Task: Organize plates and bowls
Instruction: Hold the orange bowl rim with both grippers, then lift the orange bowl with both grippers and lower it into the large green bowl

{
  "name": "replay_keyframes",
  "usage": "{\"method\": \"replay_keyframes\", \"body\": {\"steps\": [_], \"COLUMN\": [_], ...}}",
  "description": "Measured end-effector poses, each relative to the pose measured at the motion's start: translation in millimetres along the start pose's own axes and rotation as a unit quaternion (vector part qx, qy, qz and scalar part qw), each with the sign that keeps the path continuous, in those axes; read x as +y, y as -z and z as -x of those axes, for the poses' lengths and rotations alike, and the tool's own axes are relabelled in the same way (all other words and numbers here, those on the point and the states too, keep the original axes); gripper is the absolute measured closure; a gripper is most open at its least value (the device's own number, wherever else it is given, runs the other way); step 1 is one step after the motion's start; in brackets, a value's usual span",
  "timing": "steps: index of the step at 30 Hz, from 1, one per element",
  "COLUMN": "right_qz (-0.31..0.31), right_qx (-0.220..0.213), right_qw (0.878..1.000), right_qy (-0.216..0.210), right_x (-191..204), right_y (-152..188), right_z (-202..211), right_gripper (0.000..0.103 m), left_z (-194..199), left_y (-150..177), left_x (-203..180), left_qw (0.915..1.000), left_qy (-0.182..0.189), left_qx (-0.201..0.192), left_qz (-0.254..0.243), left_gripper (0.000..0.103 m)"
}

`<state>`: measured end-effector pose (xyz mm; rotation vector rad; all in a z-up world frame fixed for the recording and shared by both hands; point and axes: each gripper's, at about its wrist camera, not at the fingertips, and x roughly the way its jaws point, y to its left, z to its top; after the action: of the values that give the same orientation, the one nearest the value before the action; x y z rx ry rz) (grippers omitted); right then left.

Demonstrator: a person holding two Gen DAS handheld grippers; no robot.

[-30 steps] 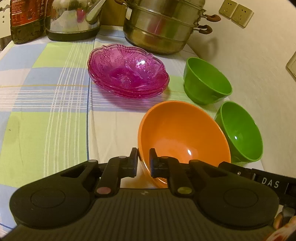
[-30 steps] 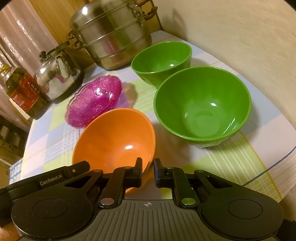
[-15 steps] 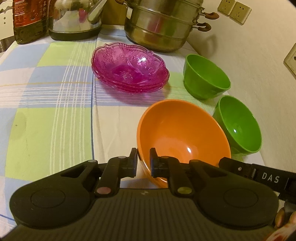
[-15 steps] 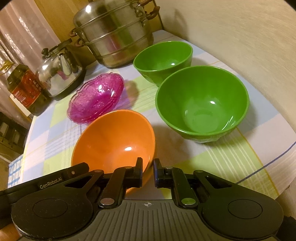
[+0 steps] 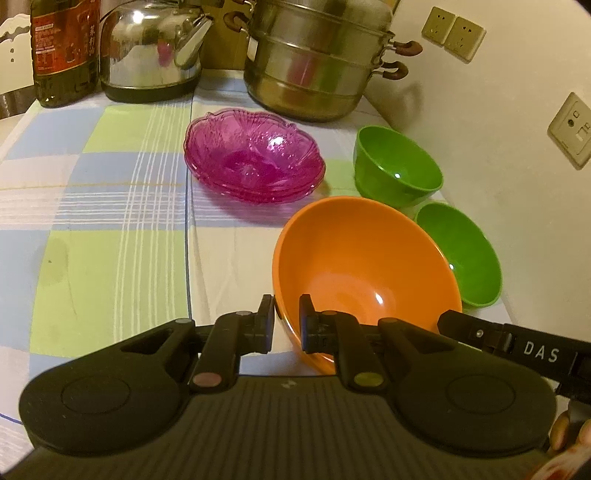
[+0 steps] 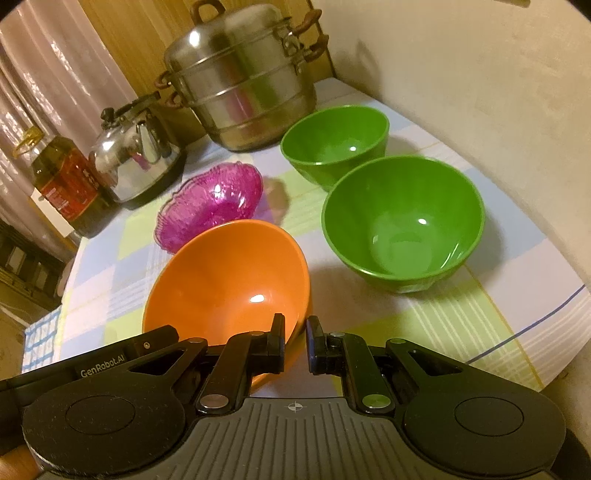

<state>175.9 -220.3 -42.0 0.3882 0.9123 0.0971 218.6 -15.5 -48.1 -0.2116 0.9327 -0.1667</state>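
Observation:
An orange bowl (image 5: 362, 266) hangs tilted just above the checked tablecloth (image 5: 110, 240), held from two sides. My left gripper (image 5: 287, 314) is shut on its left rim. On the opposite rim of the orange bowl (image 6: 229, 273), my right gripper (image 6: 295, 332) is shut as well. Two green bowls (image 5: 397, 166) (image 5: 461, 251) stand by the wall on the right; in the right wrist view the nearer green bowl (image 6: 402, 221) sits just right of the orange one and the farther green bowl (image 6: 334, 140) behind it. Stacked pink glass dishes (image 5: 255, 158) (image 6: 210, 203) rest mid-table.
A steel steamer pot (image 5: 317, 62), a kettle (image 5: 147, 55) and an oil bottle (image 5: 62, 51) line the back of the table. A wall with sockets (image 5: 452, 31) closes the right side. The table edge (image 6: 535, 332) runs near right.
Both grippers have risen a little with the orange bowl between them. The green bowls and pink dishes now appear lower and farther off; none of them moved.

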Motion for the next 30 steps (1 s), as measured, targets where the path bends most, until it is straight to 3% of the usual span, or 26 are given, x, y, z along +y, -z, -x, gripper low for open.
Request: {"method": "replay_keyframes", "body": {"steps": [16, 30], "right_qz": [-0.011, -0.036], "right_qx": [-0.032, -0.066], "right_qw": [0.999, 0.997], "right_qy": [0.003, 0.026], "right_x": [-8, -38], "right_y": [-10, -33], "right_z": [36, 62], "right_gripper": [0.092, 0.092], "left_z": [17, 9], "left_y": [-12, -30], "left_x": [-29, -83], "left_qw": [0.9995, 0.9972], "left_qy": [0.015, 0.04], "left_qx": [-0.018, -0.025], "left_qz": [-0.02, -0.058], "left_gripper": [0.091, 0.091]}}
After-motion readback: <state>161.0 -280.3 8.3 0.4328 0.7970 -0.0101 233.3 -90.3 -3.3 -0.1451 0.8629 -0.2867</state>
